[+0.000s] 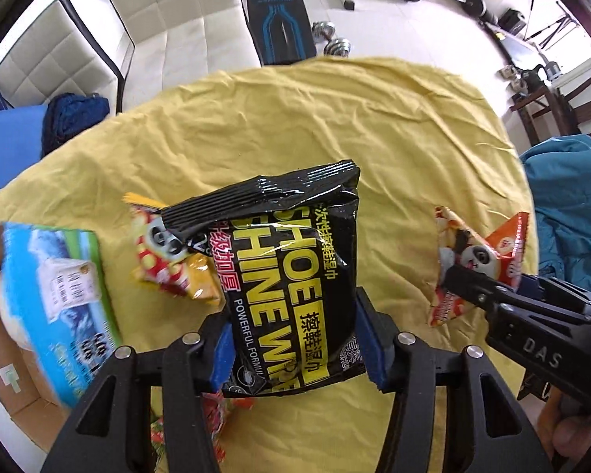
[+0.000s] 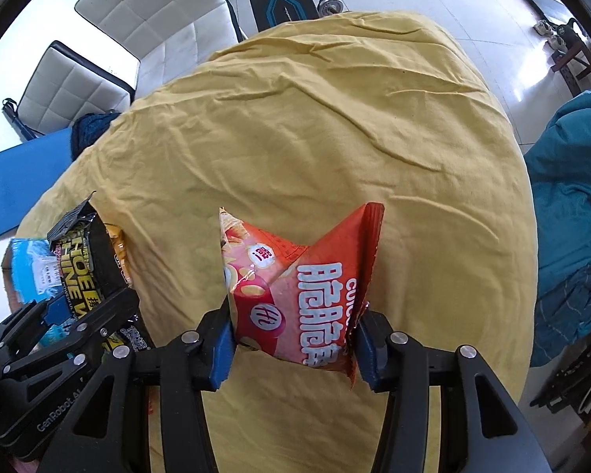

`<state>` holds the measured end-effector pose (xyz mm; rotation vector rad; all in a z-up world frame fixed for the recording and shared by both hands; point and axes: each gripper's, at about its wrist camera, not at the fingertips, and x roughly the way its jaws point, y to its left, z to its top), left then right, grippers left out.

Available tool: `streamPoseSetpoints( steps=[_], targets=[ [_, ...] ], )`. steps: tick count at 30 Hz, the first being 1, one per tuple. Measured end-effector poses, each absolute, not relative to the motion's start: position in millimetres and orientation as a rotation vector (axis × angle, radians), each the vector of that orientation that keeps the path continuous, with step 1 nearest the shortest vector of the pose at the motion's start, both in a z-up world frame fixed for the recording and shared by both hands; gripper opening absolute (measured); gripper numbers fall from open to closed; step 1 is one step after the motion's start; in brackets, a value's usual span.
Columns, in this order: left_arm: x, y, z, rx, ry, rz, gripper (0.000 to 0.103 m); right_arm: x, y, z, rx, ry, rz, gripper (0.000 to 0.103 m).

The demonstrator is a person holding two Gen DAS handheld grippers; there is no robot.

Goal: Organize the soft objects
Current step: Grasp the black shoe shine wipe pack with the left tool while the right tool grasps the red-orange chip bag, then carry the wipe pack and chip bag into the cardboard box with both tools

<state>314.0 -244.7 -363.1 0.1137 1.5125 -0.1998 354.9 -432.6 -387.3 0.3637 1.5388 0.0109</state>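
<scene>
The left gripper [image 1: 295,339] is clamped on a black wipes pack [image 1: 291,276], its blue pads pressing both sides. Just left of it lies a yellow snack bag [image 1: 169,256], and farther left a blue tissue pack [image 1: 55,295]. The right gripper [image 2: 293,345] pinches an orange snack bag [image 2: 295,287]. Beyond both spreads a wrinkled yellow cloth [image 2: 315,126].

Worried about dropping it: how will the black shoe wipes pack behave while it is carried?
The black shoe wipes pack looks floppy: its free end creases beyond the left claw. Its glossy film may slip between the pads. Probably not fragile, since it dents softly.
</scene>
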Motion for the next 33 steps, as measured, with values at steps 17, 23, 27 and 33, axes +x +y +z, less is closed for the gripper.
streamPoseSetpoints(
  steps=[17,23,27,33],
  targets=[
    [280.4,-68.1,-264.0,-0.040,1.394,-0.151,0.050,308.0,-292.0,-279.3,0.419,1.411,0.257,0.053],
    [265.3,39.4,-250.8,-0.056,1.377,-0.034,0.050,298.4,-179.6,-269.5,0.402,1.441,0.366,0.053],
    [259.5,111.3,-254.2,-0.065,1.390,0.036,0.050,295.4,-106.7,-276.4,0.363,1.480,0.402,0.053],
    [267.5,173.6,-279.7,-0.057,1.432,0.082,0.050,296.0,-40.5,-317.8,0.308,1.567,0.348,0.053]
  ],
)
